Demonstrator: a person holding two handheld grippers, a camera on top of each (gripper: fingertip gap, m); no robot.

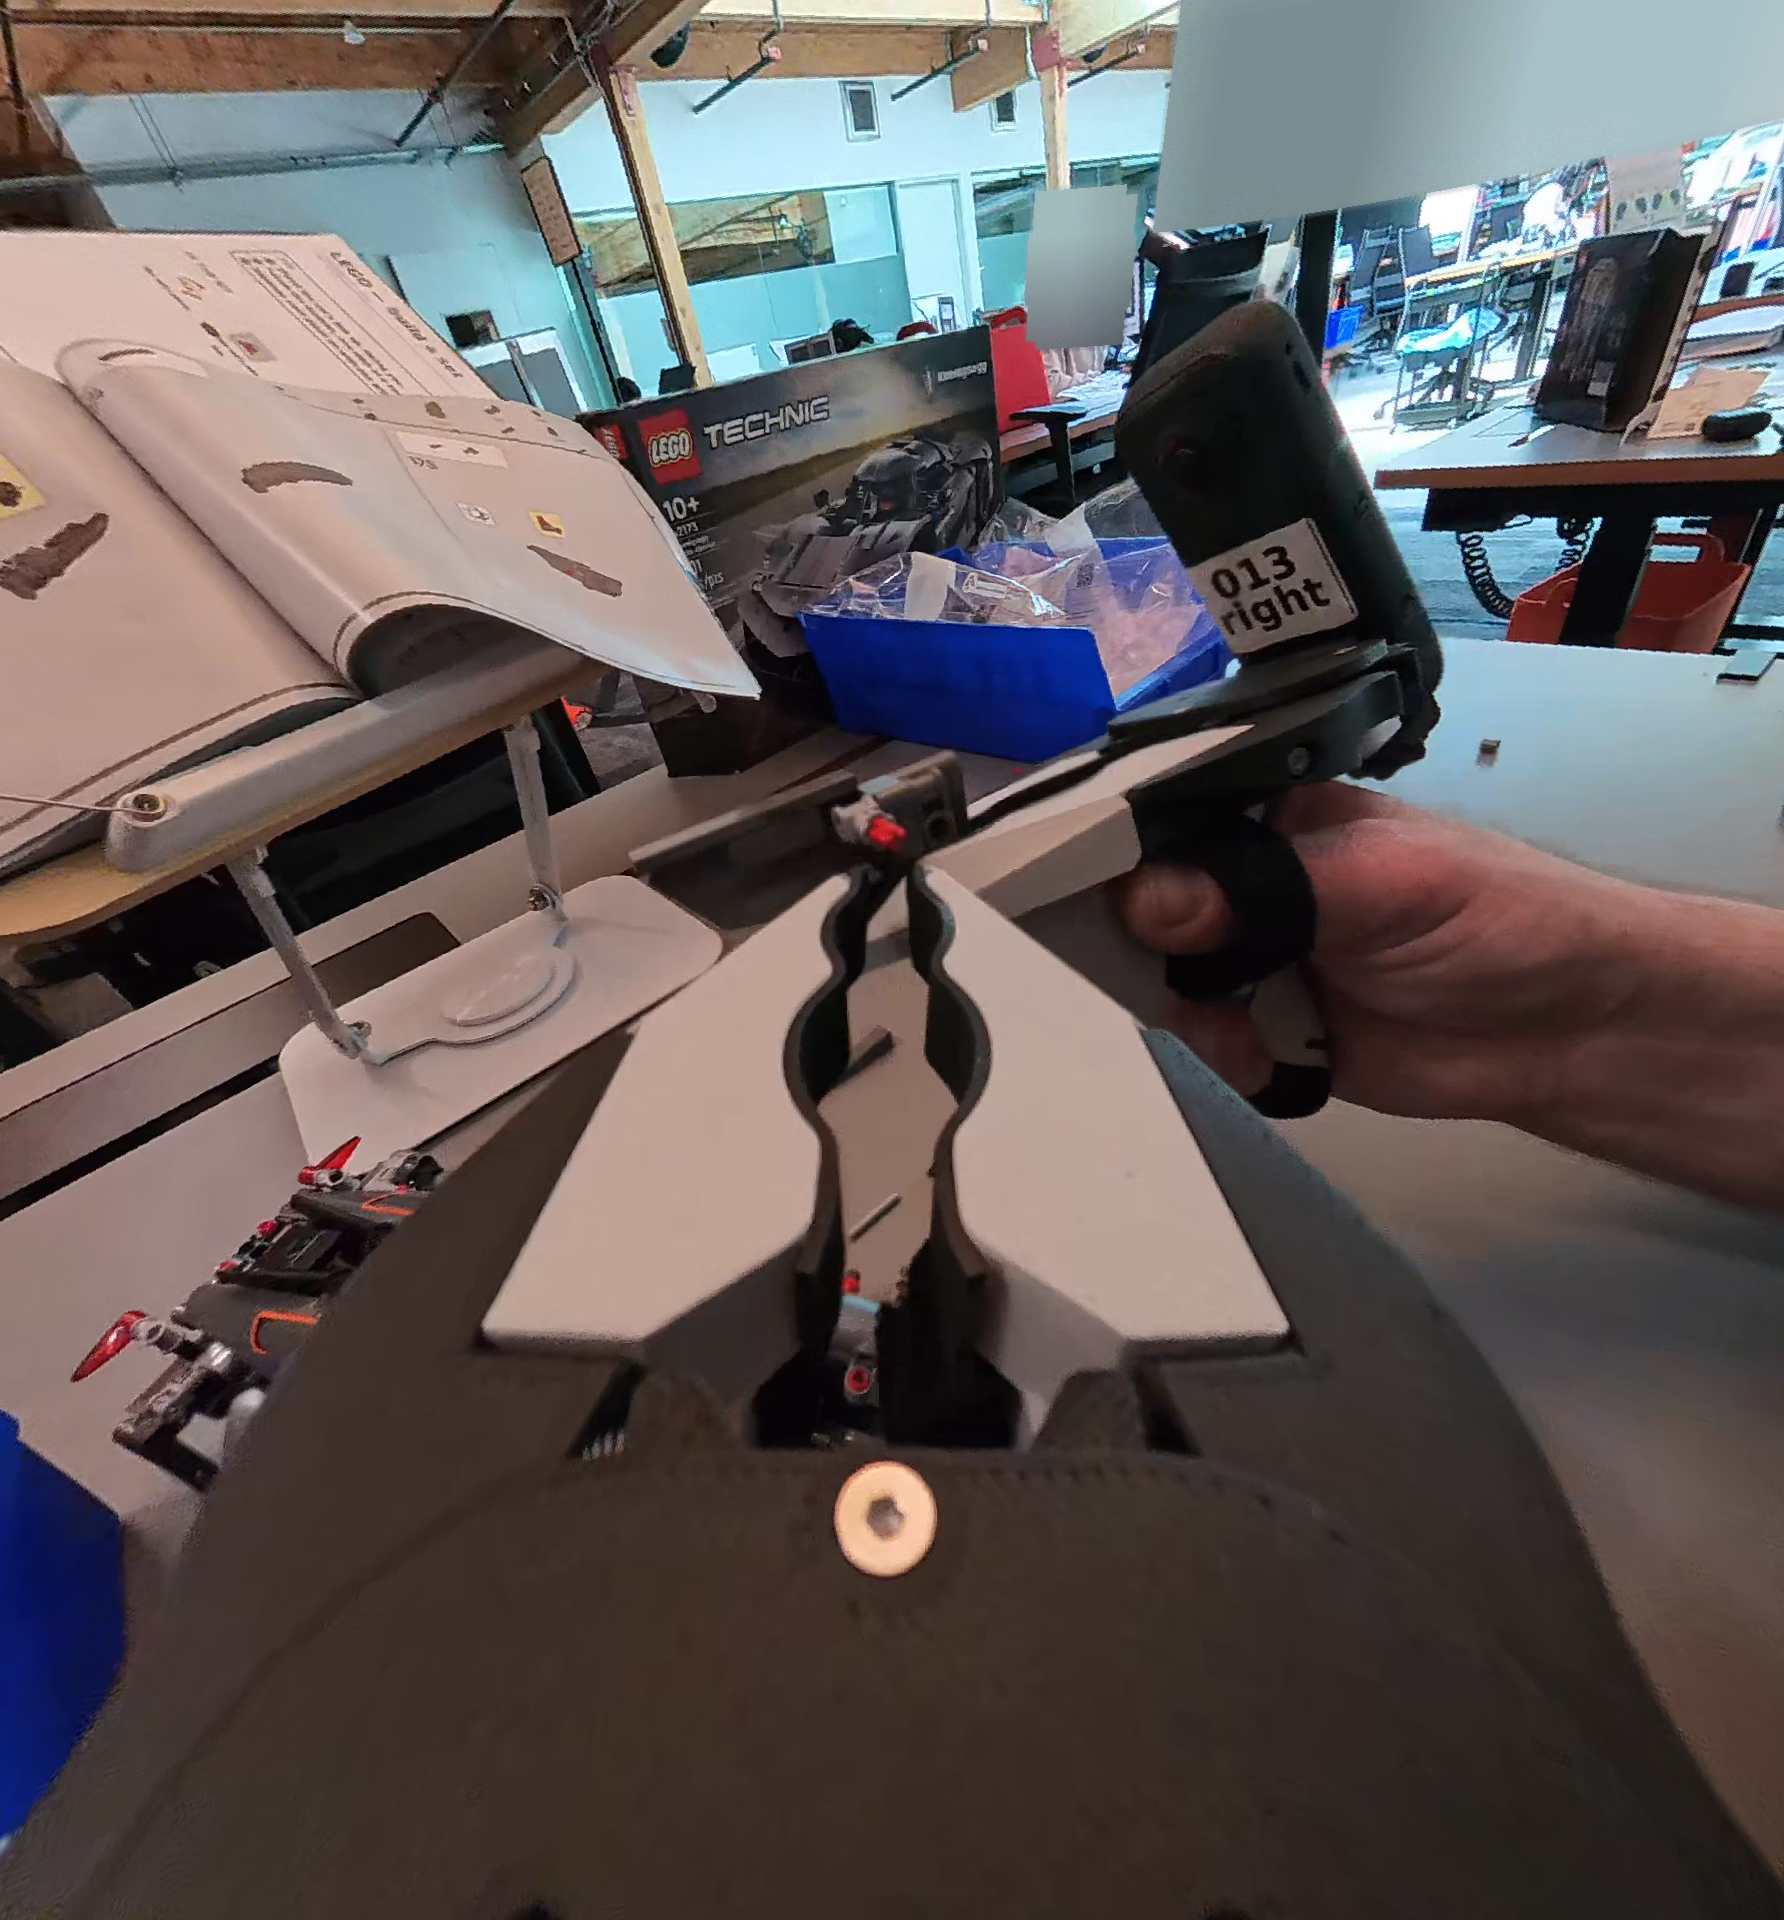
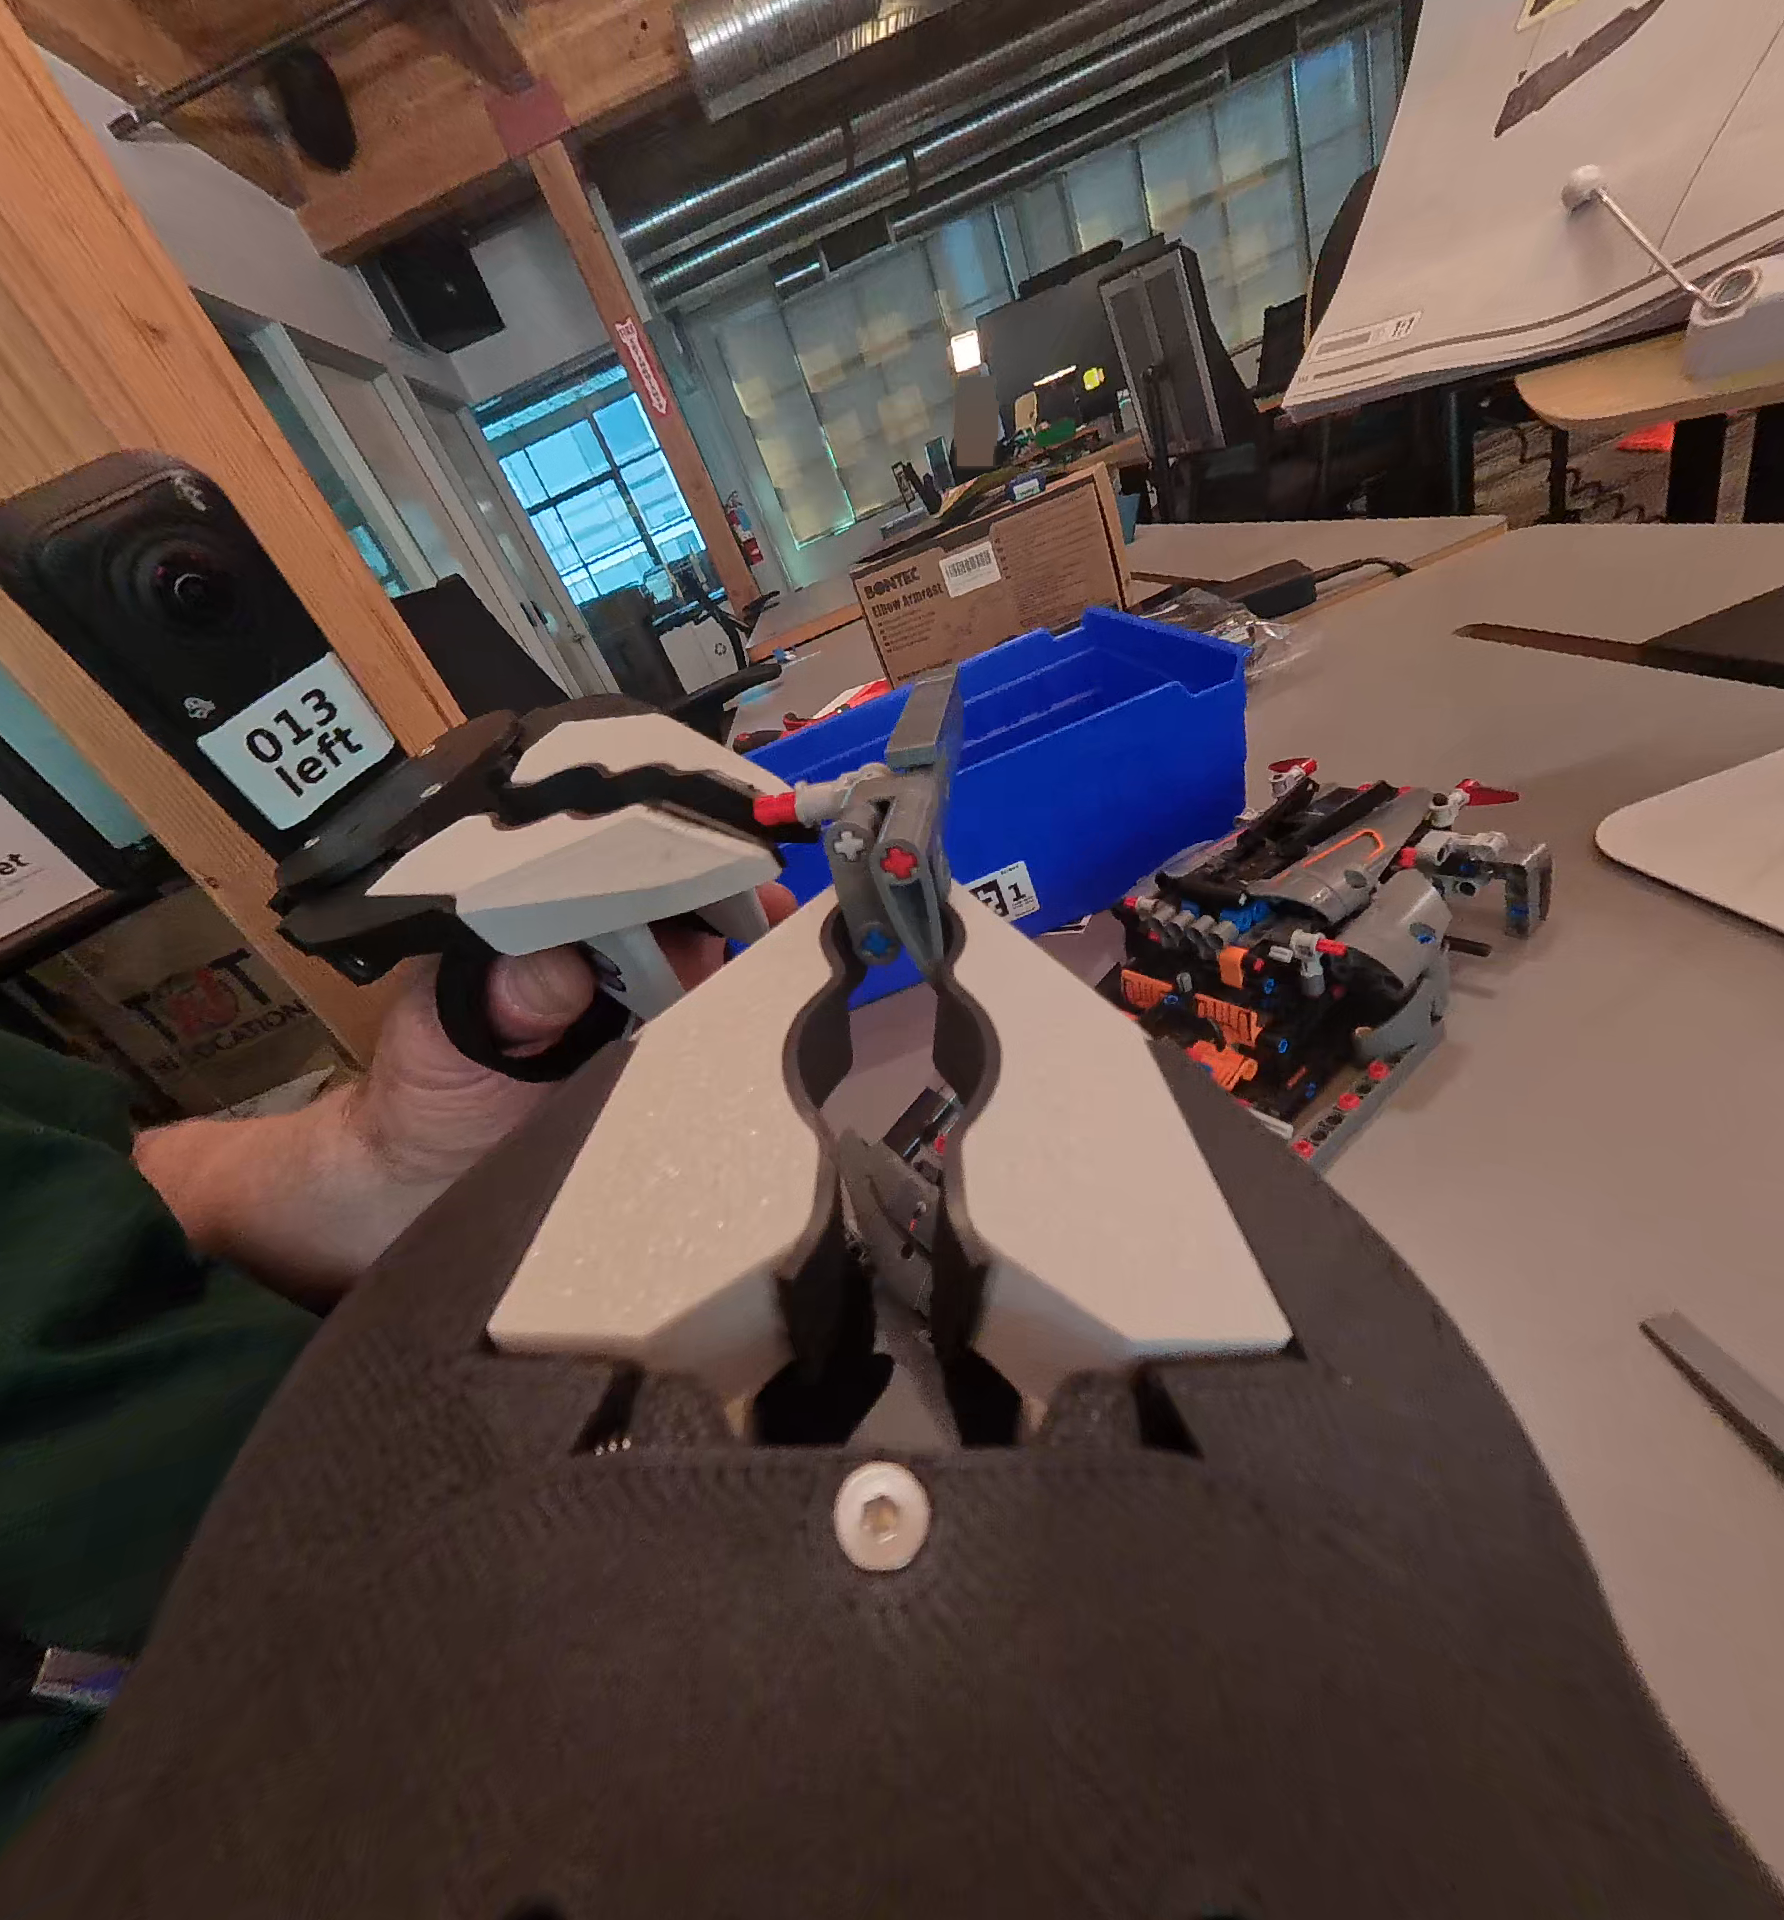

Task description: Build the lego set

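Right gripper [image 2: 893, 961] is clamped on the grey sub-assembly [image 2: 893, 862], held above the table. Left gripper [image 2: 779, 816], at 9 o'clock, pinches its red-tipped pin [image 2: 776, 805]. Partly built model [image 2: 1303, 966] sits at 3 o'clock.

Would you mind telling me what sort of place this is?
Probably an open-plan workshop or lab office: exposed wooden beams, rows of desks behind, and parts bins on the worktable.

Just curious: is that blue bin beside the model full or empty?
Empty, as far as shows: the blue bin shows bare inner walls, though its floor is partly hidden.
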